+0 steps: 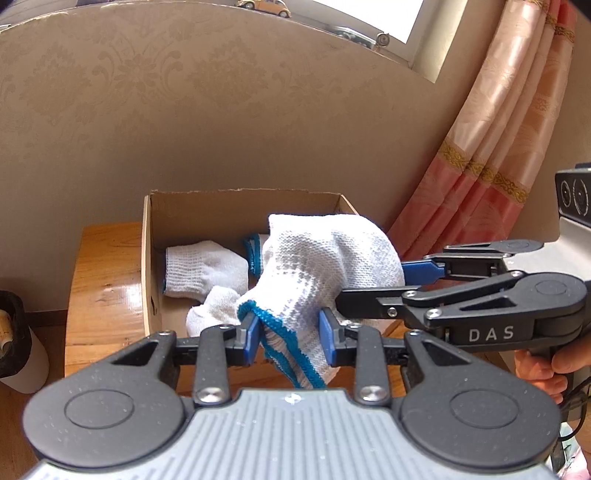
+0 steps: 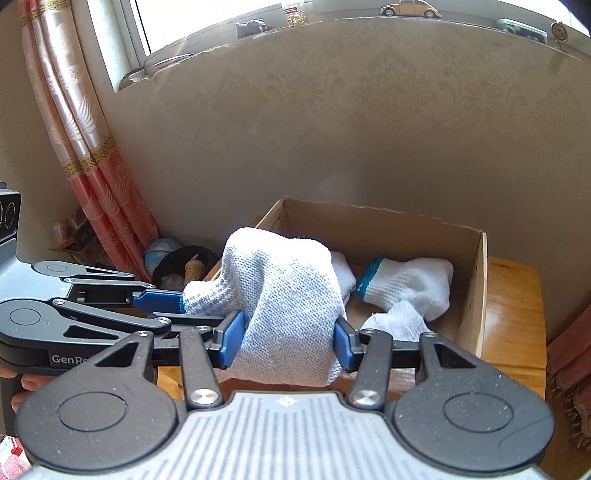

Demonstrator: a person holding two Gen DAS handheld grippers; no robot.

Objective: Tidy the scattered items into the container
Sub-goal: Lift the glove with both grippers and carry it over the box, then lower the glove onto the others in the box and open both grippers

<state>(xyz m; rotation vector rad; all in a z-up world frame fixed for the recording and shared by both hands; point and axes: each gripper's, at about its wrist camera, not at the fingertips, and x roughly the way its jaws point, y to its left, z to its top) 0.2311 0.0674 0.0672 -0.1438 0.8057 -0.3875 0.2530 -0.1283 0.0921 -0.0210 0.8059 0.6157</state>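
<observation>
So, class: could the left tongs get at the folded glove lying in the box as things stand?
Probably not yet: the left tongs are shut on the cuff of the white glove held with the right tongs, which hangs before the folded glove.

You are working in what looks like a lived-in home room. Patterned damask wallpaper is covering the wall ahead of you. A pink satin curtain with gold braid trim is hanging beside a bright window. A yellow toy car and small ornaments are sitting along the sill. A glossy wooden table is standing against the wall, a bin with a black liner is waiting on the floor beside it.
</observation>
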